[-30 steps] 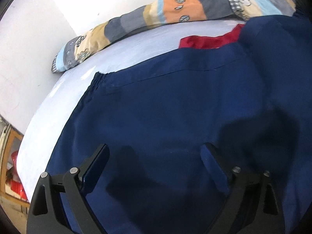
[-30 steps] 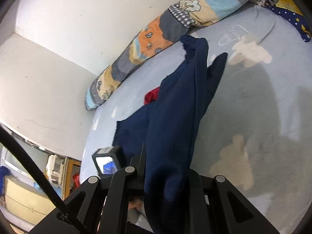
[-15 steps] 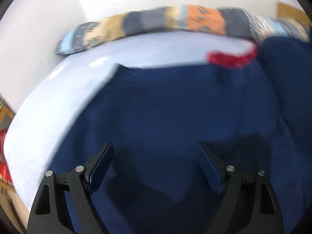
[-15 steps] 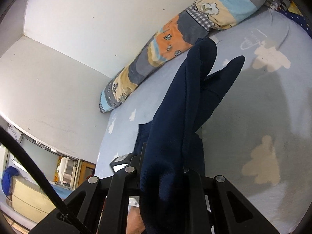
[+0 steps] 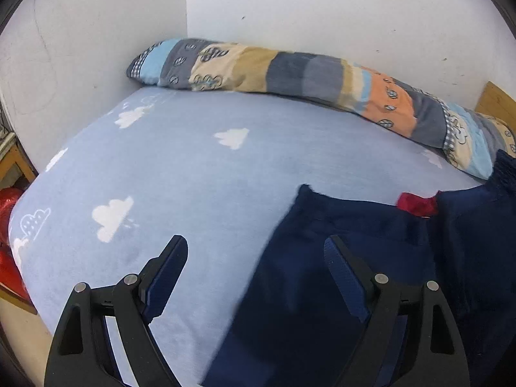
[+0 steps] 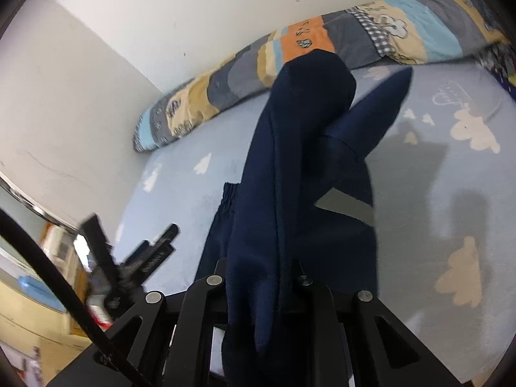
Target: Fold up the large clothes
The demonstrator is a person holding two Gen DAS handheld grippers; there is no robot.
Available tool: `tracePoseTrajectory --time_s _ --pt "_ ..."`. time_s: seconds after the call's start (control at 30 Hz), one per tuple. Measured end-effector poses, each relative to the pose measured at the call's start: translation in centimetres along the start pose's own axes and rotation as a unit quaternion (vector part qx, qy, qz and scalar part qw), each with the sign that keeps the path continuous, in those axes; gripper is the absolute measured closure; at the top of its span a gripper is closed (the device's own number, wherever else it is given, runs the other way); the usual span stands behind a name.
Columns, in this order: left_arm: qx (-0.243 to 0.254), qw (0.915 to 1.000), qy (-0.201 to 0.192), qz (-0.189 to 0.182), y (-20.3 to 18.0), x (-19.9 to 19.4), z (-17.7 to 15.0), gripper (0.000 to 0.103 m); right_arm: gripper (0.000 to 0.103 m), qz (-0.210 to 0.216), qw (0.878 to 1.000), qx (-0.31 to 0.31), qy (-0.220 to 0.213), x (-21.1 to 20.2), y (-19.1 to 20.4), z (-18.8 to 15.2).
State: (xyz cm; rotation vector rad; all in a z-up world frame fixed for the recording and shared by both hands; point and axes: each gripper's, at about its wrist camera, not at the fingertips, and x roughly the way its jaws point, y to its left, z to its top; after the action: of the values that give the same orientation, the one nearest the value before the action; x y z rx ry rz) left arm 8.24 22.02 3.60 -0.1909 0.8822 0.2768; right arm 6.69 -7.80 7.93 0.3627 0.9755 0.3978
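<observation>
A navy blue garment [image 5: 338,258] lies on the light blue bed sheet [image 5: 193,167], with a red lining patch [image 5: 416,204] near its top. My left gripper [image 5: 254,258] is open and empty, hovering over the garment's left edge and the sheet. My right gripper [image 6: 258,277] is shut on a fold of the navy garment [image 6: 290,167] and holds it lifted off the bed; the cloth hangs and drapes up in front of the camera. The left gripper also shows in the right wrist view [image 6: 142,258] at the lower left.
A long patchwork bolster pillow [image 5: 290,71] lies along the white wall at the far side of the bed. The bed's left edge drops off near a red object [image 5: 9,225] and wooden furniture. The sheet right of the garment [image 6: 435,193] carries cloud prints.
My left gripper has moved left off the middle of the garment, now over its left edge and the sheet. My right gripper has lifted the held fold higher.
</observation>
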Motion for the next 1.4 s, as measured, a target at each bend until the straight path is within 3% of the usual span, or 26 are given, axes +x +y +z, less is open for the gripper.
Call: tracePoseTrajectory --time_s 0.13,0.23,0.43,0.6,0.83,0.87,1.0,1.03,1.1,1.13,1.23,1.33,1.4 --pt "-0.046 0.9989 0.000 0.000 4.9 -0.7 1.0 0.017 0.088 -0.034 0.999 -0.021 0.018 4.7 3.6 -1.3" --pt "-0.053 0.9984 -0.012 0.017 7.8 -1.9 1.3 0.017 0.088 -0.070 0.996 -0.055 0.026 9.0 6.4 -2.9" --pt "-0.081 0.9965 -0.008 0.015 11.7 -2.5 1.0 0.017 0.088 -0.133 0.983 -0.119 0.043 17.1 9.7 -6.4" --pt "-0.080 0.9964 -0.015 0.021 12.1 -3.0 0.9 0.017 0.088 -0.164 0.974 -0.146 0.052 21.8 10.7 -8.8" --pt "-0.076 0.9967 -0.022 0.017 11.5 -3.4 1.4 0.017 0.088 -0.165 0.976 -0.137 0.037 22.2 11.7 -8.7" --pt "-0.077 0.9966 -0.024 0.018 11.4 -3.4 1.4 0.017 0.086 -0.171 0.974 -0.144 0.035 22.5 12.2 -8.6" --pt "-0.076 0.9966 -0.025 0.021 11.2 -3.4 1.4 0.017 0.055 -0.195 0.958 -0.196 0.071 24.9 14.2 -9.6" --pt "-0.076 0.9966 -0.024 0.021 11.2 -3.3 1.4 0.017 0.049 -0.194 0.955 -0.212 0.071 25.1 14.7 -10.1" --pt "-0.079 0.9963 -0.027 0.020 11.2 -3.4 1.5 0.017 0.027 -0.180 0.950 -0.242 0.081 25.1 15.6 -11.2" --pt "-0.083 0.9959 -0.031 0.019 11.2 -3.4 1.5 0.017 0.024 -0.174 0.948 -0.251 0.083 24.9 15.9 -11.5" --pt "-0.096 0.9947 -0.038 0.008 11.5 -3.6 1.5 0.017 0.023 -0.124 0.952 -0.267 0.082 23.3 16.2 -12.1" --pt "-0.108 0.9931 -0.045 -0.013 11.8 -4.0 1.5 0.017 0.027 -0.015 0.969 -0.232 0.087 19.8 14.6 -11.1" --pt "-0.114 0.9920 -0.049 -0.022 11.9 -4.2 1.5 0.017 0.028 0.042 0.971 -0.219 0.084 16.6 13.0 -10.2"
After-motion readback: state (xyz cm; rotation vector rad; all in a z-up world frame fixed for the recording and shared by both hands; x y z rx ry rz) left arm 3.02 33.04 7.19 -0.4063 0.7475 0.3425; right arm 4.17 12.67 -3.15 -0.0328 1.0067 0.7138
